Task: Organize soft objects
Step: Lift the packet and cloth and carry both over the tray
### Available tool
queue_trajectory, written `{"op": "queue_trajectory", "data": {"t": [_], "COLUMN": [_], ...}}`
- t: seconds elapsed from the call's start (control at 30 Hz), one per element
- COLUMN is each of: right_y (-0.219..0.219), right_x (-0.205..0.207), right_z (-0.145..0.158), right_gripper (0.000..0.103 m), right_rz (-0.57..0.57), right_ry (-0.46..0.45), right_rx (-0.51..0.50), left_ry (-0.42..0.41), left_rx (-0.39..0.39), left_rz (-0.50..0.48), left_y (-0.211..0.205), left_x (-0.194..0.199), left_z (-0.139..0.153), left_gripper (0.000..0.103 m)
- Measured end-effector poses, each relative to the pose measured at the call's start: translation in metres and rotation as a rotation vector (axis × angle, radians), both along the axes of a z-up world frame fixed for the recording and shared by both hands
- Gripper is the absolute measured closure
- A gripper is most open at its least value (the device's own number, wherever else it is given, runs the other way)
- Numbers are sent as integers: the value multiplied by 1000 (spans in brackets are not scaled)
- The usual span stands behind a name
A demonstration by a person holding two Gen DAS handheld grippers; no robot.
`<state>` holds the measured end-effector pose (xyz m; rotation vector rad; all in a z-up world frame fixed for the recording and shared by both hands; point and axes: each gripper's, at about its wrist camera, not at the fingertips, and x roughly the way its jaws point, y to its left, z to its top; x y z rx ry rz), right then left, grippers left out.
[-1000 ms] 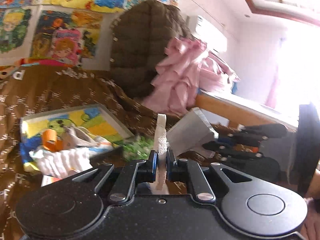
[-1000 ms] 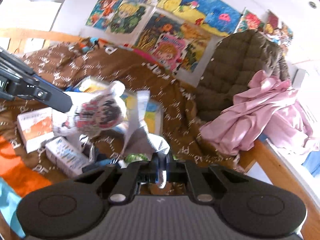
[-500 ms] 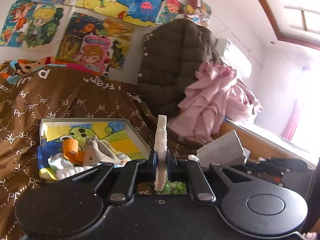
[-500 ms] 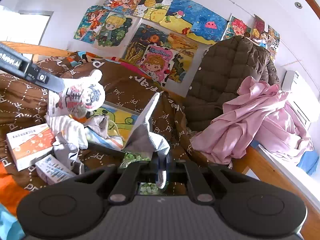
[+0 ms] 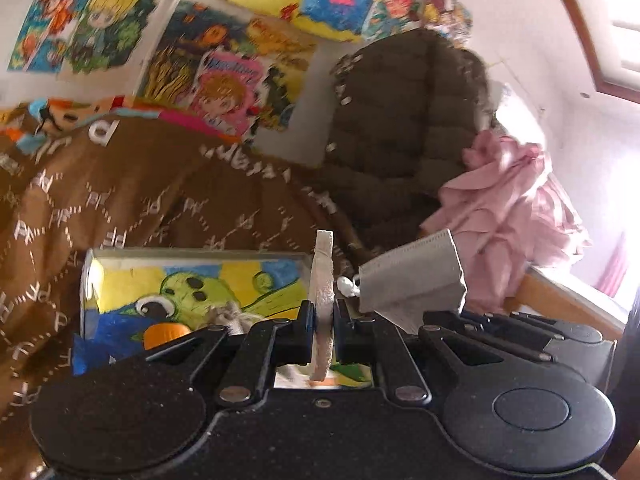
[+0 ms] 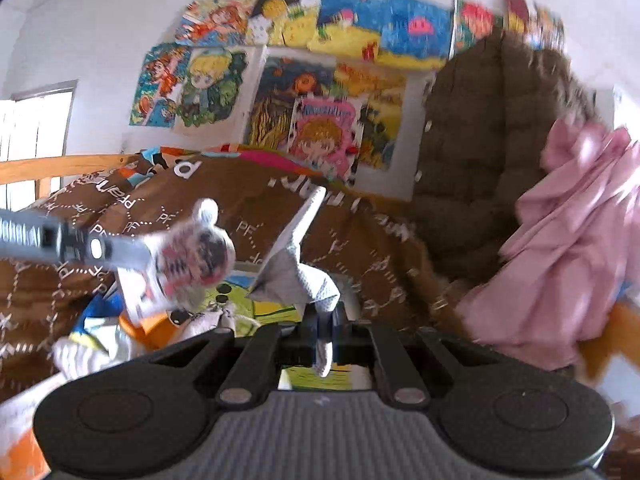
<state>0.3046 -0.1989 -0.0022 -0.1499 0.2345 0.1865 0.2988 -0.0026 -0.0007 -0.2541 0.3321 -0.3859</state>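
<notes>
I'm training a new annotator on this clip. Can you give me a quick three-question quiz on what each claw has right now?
1. True or false: the left claw is empty.
2. What does the right claw grip? A) pink garment B) grey face mask C) orange box
3. Fill in: below both claws lies a colourful ____ holding soft items.

Key:
1. False; it pinches a flat white plush toy, seen edge-on in its own view.
2. B, the grey face mask.
3. Tray.
</notes>
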Motion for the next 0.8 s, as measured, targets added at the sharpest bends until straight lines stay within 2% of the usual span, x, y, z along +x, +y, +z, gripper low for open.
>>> {"op": "queue_trajectory", "data": {"t": [0.13,0.27,0.37,0.57,0.8], "right_y": [6,13,22,26,25], "right_x": [45,68,74,84,87], "right_z": [-11,-25,-33,-42,-49], "right_gripper": [96,96,96,95,94], "right_rz": [-2,-23,-40,-75,-110], "right_ry": [75,143,173,242,254], "right_rx": [73,69,37,36,12], "left_ry": [43,71,79,105,111], "left_rx": [-11,-27,0,-23,-13], "left_rz": [23,25,23,45,76], "left_y": [12,22,21,24,22], "left_x": [35,58,70,82,86], "left_z": [-27,-43,-52,-61,-60], "left_gripper": [93,93,93,91,89]}}
